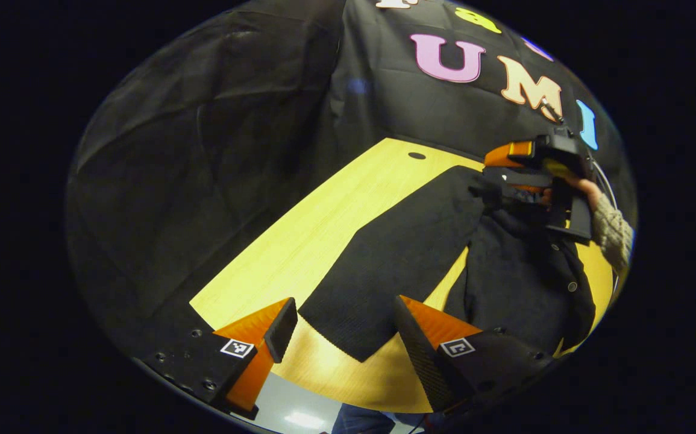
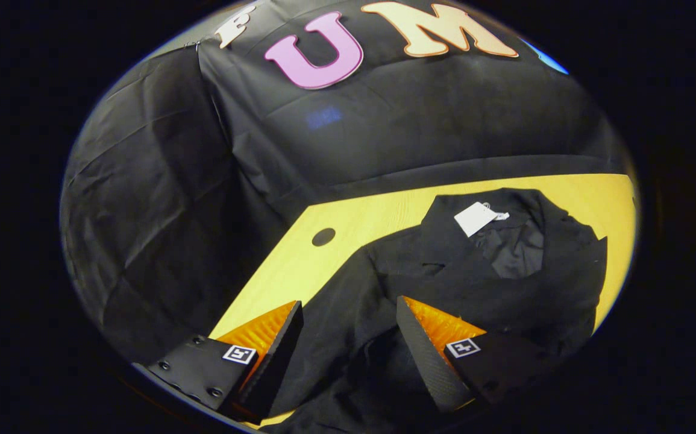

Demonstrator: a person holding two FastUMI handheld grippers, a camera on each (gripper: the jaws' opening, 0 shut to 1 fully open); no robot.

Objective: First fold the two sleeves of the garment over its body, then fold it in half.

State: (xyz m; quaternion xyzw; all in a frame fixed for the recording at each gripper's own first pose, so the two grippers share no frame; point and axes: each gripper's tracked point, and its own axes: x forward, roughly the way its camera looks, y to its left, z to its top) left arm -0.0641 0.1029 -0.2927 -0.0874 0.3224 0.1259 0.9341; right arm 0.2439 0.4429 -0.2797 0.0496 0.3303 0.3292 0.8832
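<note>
tabletop: a pale yellow wooden tabletop with a small dark round hole near its far edge is seen in both views, backed by the black cloth booth wall.
garment: a black knitted button-front garment is laid flat on the tabletop, collar toward the wall; in the left gripper view its body lies to the right of the sleeve.
sleeve: one long black sleeve is stretched out straight over the wood in the left gripper view, its ribbed cuff end nearest the camera, between the two fingers.
left gripper: the left gripper is held just above the cuff end; its jaws are spread wide, nothing pinched.
right gripper: the right gripper is held over the garment's shoulder area, jaws parted, cloth seen between the fingers but not pressed by both; in the left gripper view it is seen farther off at the shoulder, carried by a hand in a beige knitted cuff.
label: a small white tag is seen inside the collar.
button: small dark buttons are seen along the front edge.
</note>
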